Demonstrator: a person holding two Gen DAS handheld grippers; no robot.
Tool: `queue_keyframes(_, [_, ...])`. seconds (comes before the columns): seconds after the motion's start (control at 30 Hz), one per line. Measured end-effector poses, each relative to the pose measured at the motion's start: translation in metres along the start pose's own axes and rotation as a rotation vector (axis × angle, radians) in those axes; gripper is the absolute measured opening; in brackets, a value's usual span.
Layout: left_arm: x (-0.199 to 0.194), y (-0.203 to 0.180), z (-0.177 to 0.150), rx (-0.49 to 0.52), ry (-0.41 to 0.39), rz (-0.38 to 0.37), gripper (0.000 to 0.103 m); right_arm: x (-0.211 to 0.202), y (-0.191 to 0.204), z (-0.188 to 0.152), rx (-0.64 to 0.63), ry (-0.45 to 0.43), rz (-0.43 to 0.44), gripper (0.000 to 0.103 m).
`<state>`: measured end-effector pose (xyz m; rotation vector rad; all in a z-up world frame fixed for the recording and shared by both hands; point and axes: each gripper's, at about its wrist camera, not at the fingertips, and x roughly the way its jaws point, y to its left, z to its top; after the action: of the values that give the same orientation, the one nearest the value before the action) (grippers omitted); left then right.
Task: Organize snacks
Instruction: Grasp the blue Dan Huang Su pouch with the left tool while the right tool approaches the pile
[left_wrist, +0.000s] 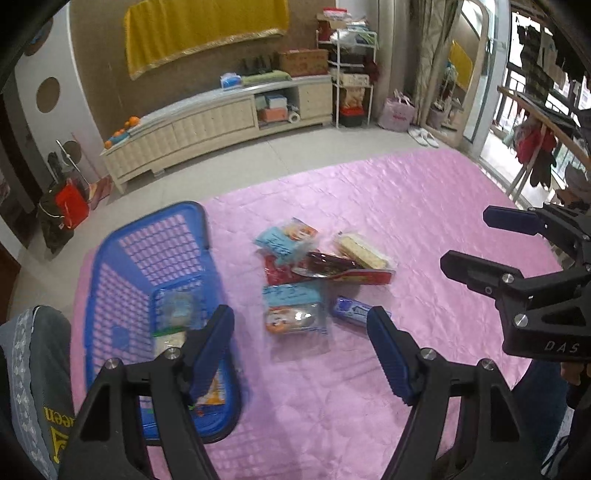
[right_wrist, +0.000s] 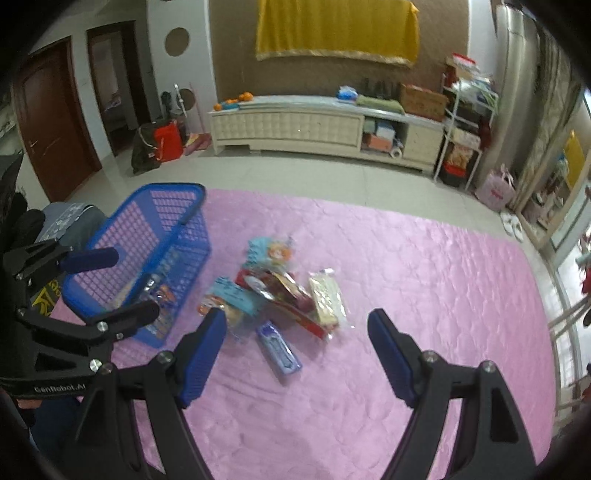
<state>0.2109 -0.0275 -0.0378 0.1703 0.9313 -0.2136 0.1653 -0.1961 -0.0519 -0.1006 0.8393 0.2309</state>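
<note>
Covering the tiled floor (right_wrist: 303, 173), a pink quilted mat (right_wrist: 424, 277).

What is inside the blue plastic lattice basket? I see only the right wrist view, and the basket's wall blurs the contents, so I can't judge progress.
Observer: The left wrist view looks down into the blue plastic lattice basket. It holds a clear packet with pale blue print, a pale packet just below it, and an orange-printed packet.
Operator: Is the left gripper carrying anything?
Observer: No. The left gripper stands open with nothing between its fingers, over the pink quilted cloth beside the basket.
</note>
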Motion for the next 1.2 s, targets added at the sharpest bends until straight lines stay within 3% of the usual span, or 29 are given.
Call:
queue_keyframes(0.17, [0.029, -0.015, 0.006, 0.018, 0.059, -0.003, 0.072, 0.016, -0.023, -0.010, 0.051, 0.036, 0.001, 0.082])
queue_keyframes(0.43, [0.077, -0.016, 0.019, -0.045, 0.169, -0.044, 0.072, 0.044, -0.046, -0.022, 0.112, 0.099, 0.018, 0.082])
queue_keyframes(0.63, [0.113, -0.011, 0.021, -0.049, 0.247, -0.008, 0.072, 0.074, -0.047, -0.030, 0.097, 0.134, -0.006, 0.082])
queue_keyframes(1.0, [0.166, -0.008, 0.021, 0.022, 0.360, 0.088, 0.072, 0.105, -0.056, -0.036, 0.187, 0.180, 0.051, 0.082])
queue_keyframes(1.2, [0.188, 0.001, 0.018, 0.024, 0.404, 0.109, 0.080, 0.104, -0.059, -0.038, 0.184, 0.185, 0.059, 0.082])
